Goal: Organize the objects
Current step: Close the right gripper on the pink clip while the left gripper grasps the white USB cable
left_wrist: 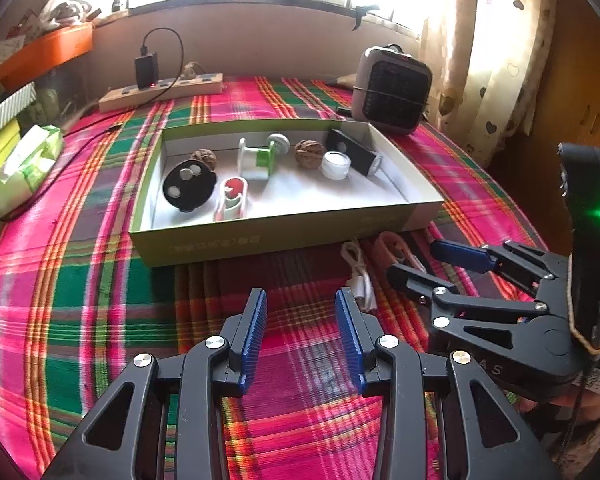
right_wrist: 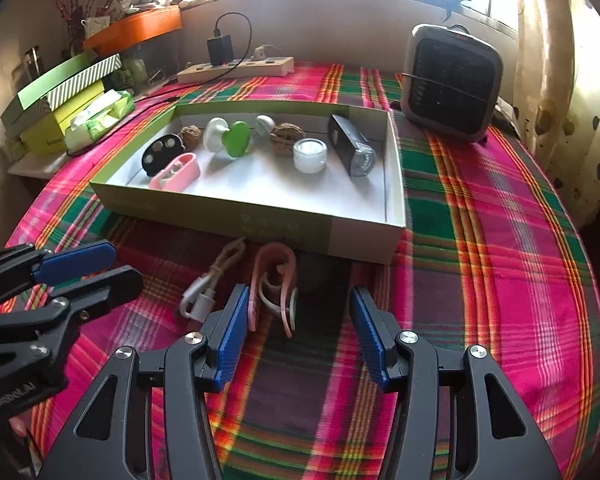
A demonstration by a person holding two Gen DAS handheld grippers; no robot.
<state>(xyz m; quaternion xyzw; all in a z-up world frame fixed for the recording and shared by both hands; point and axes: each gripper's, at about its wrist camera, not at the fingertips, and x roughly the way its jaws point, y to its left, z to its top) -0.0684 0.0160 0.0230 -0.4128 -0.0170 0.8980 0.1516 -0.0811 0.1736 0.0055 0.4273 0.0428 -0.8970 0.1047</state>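
The left gripper stands with its jaws partly open and nothing between them; only the plaid tablecloth shows in the gap, and no object touches its blue pads. The right gripper is also partly open, somewhat wider, and it holds nothing. Just ahead of its jaws, close to the inner side of its left finger, lies a pink clip-like item on the cloth; whether the finger touches it I cannot tell. A little to the left of that, beyond the left finger, lies a coiled white cable. These two things are outside the box, so I judge that they are what is left to put away. Directly beyond them, farther ahead of both jaws, stands the shallow green box. It already contains a row of things: a black round disc, a pink case, two walnuts, a white and green reel, a small clear jar and a black flashlight. The task therefore seems mostly done. Far behind the box, a small heater and a power strip stand near the window.
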